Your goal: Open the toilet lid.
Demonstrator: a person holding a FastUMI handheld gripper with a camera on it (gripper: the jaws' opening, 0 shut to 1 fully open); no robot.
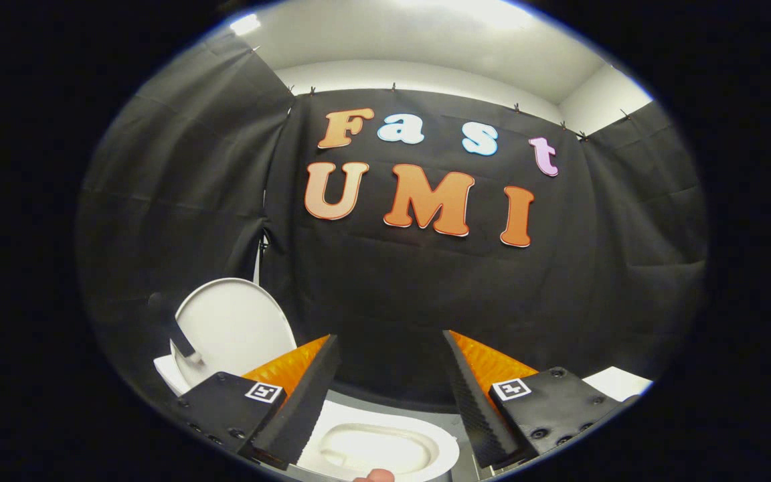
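Two fingers of the tool point(391, 348) stand wide apart with nothing between them, their tips reaching up against the black cloth wall point(385, 294) of the booth. Each finger sits on a dark mount with a small square marker point(264, 391) on its top face; the outer ends of both mounts are cut off at the rim of the view. Between and below the fingers lies a white toilet bowl point(379, 447) seen from above, its seat rim open to view; its near edge is cut off, and the left finger hides part of its left side. At that near edge a small rounded bit of a fingertip point(373, 476) pokes in, too little of it showing to tell more. Left of the left finger and beyond it, a toilet lid point(231, 328) stands raised, its pale inner face turned this way, leaning back by the cloth wall. A dark bar-like thing point(181, 341) crosses its lower left edge; what it is I cannot tell. The lid's base is hidden behind the left mount. Beyond the right mount a white flat surface point(616, 381) peeks out, mostly cut off. Above the cloth, a pale ceiling point(425, 40) shows with a bright light point(245, 24).
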